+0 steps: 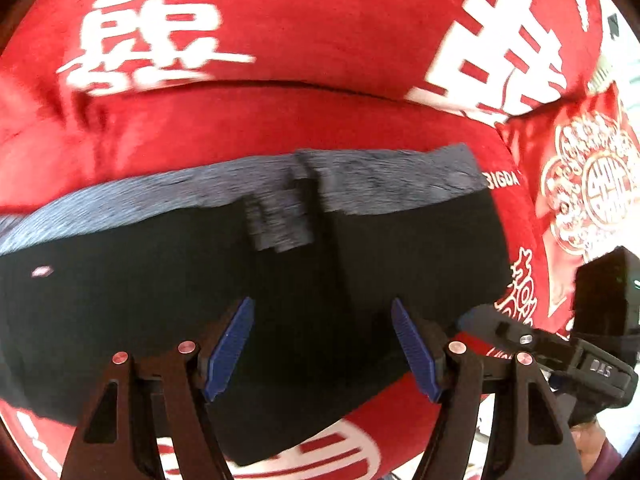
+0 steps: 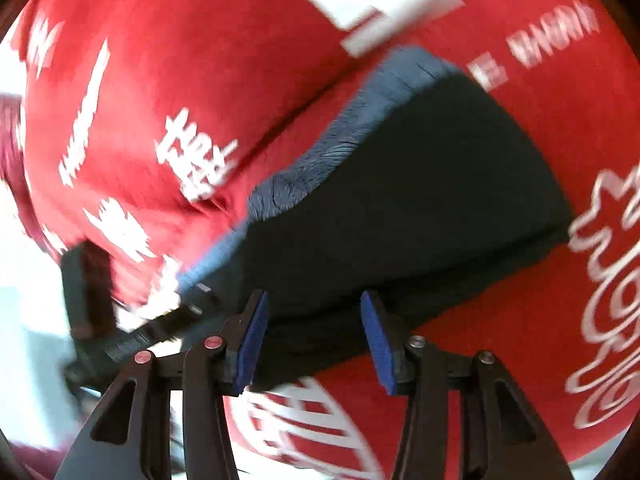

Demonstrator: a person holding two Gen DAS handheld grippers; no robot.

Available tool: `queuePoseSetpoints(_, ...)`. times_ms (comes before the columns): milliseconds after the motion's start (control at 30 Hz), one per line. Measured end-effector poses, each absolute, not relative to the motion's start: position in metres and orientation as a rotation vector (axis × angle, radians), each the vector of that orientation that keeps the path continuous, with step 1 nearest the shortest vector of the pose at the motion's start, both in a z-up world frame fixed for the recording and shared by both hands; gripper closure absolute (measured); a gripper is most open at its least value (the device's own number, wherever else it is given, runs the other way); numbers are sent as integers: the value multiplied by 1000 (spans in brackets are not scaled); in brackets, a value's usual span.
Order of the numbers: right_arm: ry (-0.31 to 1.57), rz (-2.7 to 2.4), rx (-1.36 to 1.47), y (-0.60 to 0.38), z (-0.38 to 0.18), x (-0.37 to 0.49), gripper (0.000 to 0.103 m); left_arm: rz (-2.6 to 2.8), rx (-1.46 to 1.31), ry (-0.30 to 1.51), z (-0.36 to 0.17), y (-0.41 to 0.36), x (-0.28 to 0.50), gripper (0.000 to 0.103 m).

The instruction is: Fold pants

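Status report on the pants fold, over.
Both hand-held grippers, left and right, open, nothing clamped. Black pants folded on red blanket. Nothing in the way.

On the red cloth (image 1: 328, 20), the white letters "BIGDA" are printed just beside the right end of the waistband (image 1: 360, 188) of the pants. Large white Chinese characters are printed above the waistband; they are too blurred to be read.
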State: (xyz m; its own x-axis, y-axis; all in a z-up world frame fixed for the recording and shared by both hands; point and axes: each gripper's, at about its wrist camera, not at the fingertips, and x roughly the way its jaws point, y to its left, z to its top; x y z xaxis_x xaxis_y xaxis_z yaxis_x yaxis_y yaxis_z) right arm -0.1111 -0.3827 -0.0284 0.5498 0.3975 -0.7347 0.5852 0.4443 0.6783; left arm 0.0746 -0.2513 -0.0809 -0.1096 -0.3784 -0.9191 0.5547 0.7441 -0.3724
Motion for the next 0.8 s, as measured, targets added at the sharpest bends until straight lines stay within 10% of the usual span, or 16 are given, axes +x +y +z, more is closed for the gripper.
queuePoseSetpoints(267,955,-178,1416,-398,-57,-127,51,-761,186,1528,-101,-274,70,40)
queuePoseSetpoints(333,911,-186,1499,-405,-66,-129,66,-757,182,1522,-99,-274,71,50)
queuePoseSetpoints(367,914,-202,1513,-408,-69,-126,96,-752,182,1517,-96,-273,71,51)
queuePoseSetpoints(800,1101,-129,1310,-376,-66,-117,98,-643,194,1460,-100,-234,44,44)
